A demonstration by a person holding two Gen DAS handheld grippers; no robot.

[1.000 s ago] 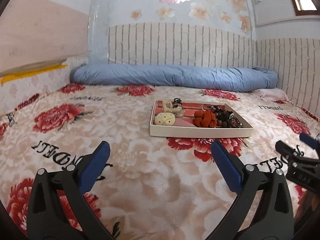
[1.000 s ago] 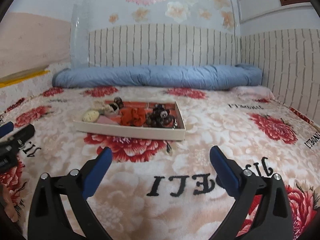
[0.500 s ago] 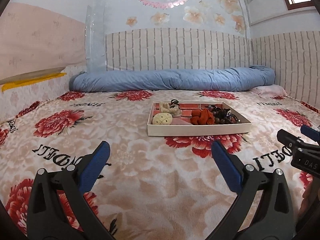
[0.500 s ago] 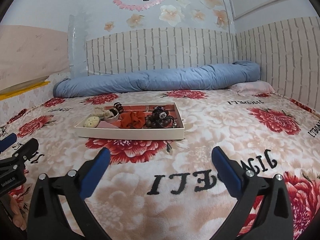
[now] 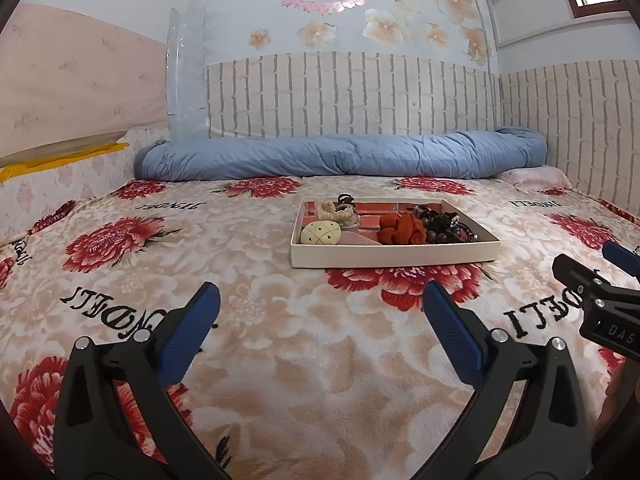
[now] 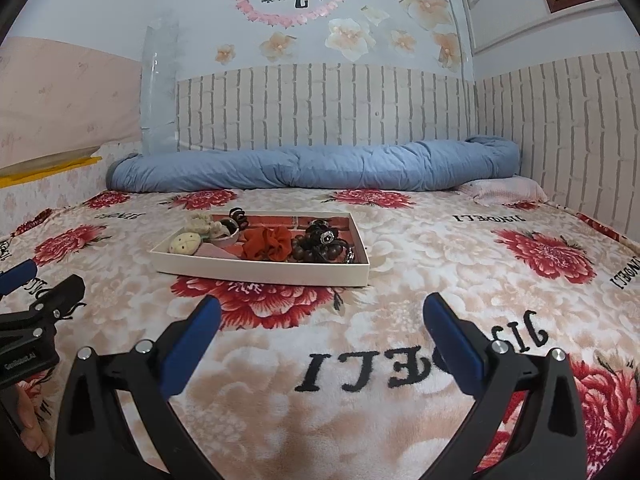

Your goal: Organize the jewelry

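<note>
left gripper, lower frame: jaws wide, holding nothing. right gripper, lower frame: same, likely poised to reach. tray, centre frame on the flowered blanket: holds orange scrunchie, cream round piece, dark beads, all gathered inside.

Blanket under both tools: cream-beige plush, red peonies, black lettering. Tray ahead: off-white walls, red lining. Inside: rust-orange scrunchie, cream checked clip, dark beads. Beyond: blue quilt roll. Finger pads: blue on black.
</note>
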